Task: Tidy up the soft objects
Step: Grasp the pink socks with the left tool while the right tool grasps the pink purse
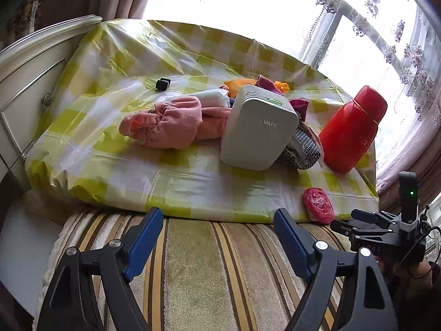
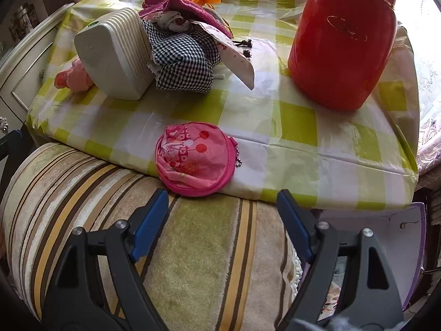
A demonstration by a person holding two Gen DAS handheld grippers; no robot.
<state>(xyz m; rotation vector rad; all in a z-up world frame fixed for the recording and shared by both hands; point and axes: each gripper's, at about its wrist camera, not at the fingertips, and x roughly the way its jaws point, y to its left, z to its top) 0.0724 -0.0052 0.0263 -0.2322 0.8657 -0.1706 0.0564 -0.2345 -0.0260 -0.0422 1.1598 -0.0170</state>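
Observation:
A pink towel bundle [image 1: 168, 121] lies on the checked table cover, left of a grey box [image 1: 257, 127]; a bit of it shows in the right wrist view [image 2: 73, 78]. A checked black-and-white cloth [image 2: 183, 56] and a magenta cloth [image 2: 187, 7] are piled behind the box. A round pink pouch [image 2: 194, 158] lies at the table's front edge, also in the left wrist view [image 1: 318, 205]. My left gripper [image 1: 219, 220] is open and empty over a striped cushion. My right gripper [image 2: 223, 204] is open and empty just short of the pouch; it also shows in the left wrist view [image 1: 348, 222].
A tall red flask [image 2: 343, 41] stands at the right of the table [image 2: 300, 127]. A small black object [image 1: 162, 83] lies at the back left. A white cabinet [image 1: 24, 82] is on the left, a window with lace curtains behind. The striped cushion [image 2: 193, 248] lies below both grippers.

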